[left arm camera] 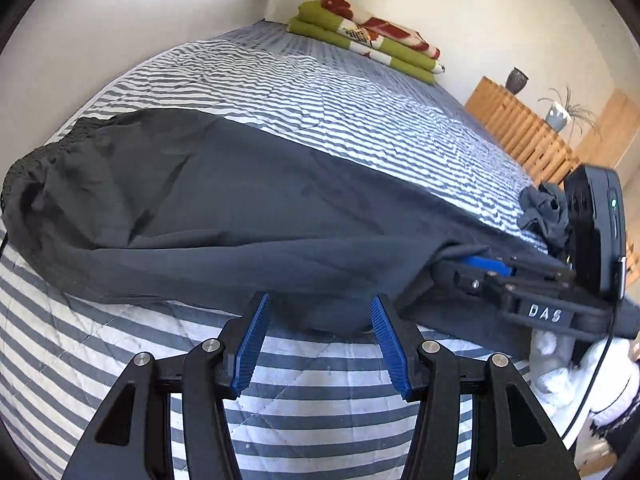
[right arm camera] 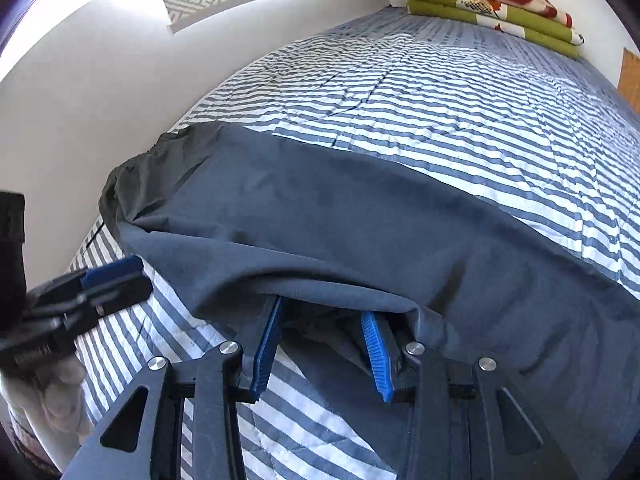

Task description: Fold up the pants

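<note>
**Dark pants stretched across a striped bed, two tongs at the near edge**

Pants (left arm camera: 224, 204) of dark grey cloth lie lengthwise across the near part of a bed, the gathered elastic waistband (left arm camera: 24, 164) at the left and the legs running to the right. One long edge lies flat on the bed; the near edge is loose and rumpled.

The left tongs (left arm camera: 318, 312) hover just in front of that near edge, wide open, blue pads facing each other, with nothing between them but the fabric's hem close to the tips. The right tongs (right arm camera: 320, 320) sit further right, also spread wide, their tips pushed under a raised fold of the pants so cloth drapes over both fingers; they are not closed on it. In the left wrist view the right tool's body shows black, marked "DAS", and a white-gloved hand (left arm camera: 560, 364) holds it.

The bed (right arm camera: 440, 112) wears a quilted cover of blue-grey and white stripes. At its far end rests a stack of folded blankets (left arm camera: 368, 36), green with red and white. A white wall runs along the left; wooden slatted furniture (left arm camera: 516, 128) with a vase and a plant stands at the far right.
</note>
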Motion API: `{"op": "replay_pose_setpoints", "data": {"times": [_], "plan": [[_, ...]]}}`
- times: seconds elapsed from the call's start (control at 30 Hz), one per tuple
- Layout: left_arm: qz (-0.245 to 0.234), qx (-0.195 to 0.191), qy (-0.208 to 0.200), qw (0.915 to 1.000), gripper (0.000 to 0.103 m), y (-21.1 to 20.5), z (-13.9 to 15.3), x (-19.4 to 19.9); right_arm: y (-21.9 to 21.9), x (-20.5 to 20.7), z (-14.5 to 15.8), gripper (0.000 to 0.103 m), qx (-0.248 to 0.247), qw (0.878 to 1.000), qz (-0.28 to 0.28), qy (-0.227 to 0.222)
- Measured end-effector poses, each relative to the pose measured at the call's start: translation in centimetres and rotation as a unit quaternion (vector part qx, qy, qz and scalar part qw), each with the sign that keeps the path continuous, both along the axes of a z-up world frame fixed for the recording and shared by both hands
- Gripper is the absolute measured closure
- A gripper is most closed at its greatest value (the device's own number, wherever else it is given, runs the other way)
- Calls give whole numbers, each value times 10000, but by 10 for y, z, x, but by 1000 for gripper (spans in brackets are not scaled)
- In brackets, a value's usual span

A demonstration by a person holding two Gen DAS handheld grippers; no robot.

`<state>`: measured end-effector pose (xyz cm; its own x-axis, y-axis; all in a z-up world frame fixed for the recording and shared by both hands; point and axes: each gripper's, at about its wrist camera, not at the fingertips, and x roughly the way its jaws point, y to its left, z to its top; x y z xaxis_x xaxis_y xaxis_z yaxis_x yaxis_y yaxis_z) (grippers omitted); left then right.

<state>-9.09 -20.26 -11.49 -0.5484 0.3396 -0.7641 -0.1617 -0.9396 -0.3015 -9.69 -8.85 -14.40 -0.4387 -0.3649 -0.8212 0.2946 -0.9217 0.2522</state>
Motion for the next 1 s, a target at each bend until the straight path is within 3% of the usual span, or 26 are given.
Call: {"op": "replay_pose_setpoints", "data": {"times": [0.1, 0.2, 0.33, 0.47, 0.57, 0.67, 0.8, 0.9, 0.93, 0.97, 1.0], "plan": [[119, -71, -178, 9997, 47, 9, -11, -8, 13, -5, -1, 66, -432, 9988, -128, -192], [431, -255, -211, 9985, 47, 8, -22, -25, 18, -9, -1, 66, -404, 9989, -194, -104], [748, 10, -257, 9969, 47, -4, -27, -42, 19, -5, -2, 66, -404, 9992, -61, 17], [966, 212, -190, 9949, 47, -10, -25, -52, 2, 14, -3, 63, 100, 9973, 635, 345], [1031, 281, -187, 9941, 47, -11, -23, -56, -13, 33, -7, 56, 655, 9876, 1257, 670], [1068, 319, -274, 9934, 47, -12, -24, -60, -19, 40, -13, 55, 1008, 9810, 1442, 818], [1103, 418, -249, 9927, 47, -15, -21, -61, -20, 23, -14, 54, 951, 9838, 1297, 798], [1138, 481, -168, 9922, 47, -21, -15, -58, -30, 9, -22, 54, 723, 9858, 1446, 448], [1172, 503, -144, 9917, 47, -24, -14, -57, -34, 7, -25, 59, 671, 9860, 1487, 354], [1201, 525, -128, 9913, 47, -28, -13, -56, -39, 8, -27, 82, 613, 9851, 1582, 280], [1244, 540, -111, 9907, 47, -31, -10, -54, -43, 12, -29, 96, 597, 9834, 1700, 211]]}}
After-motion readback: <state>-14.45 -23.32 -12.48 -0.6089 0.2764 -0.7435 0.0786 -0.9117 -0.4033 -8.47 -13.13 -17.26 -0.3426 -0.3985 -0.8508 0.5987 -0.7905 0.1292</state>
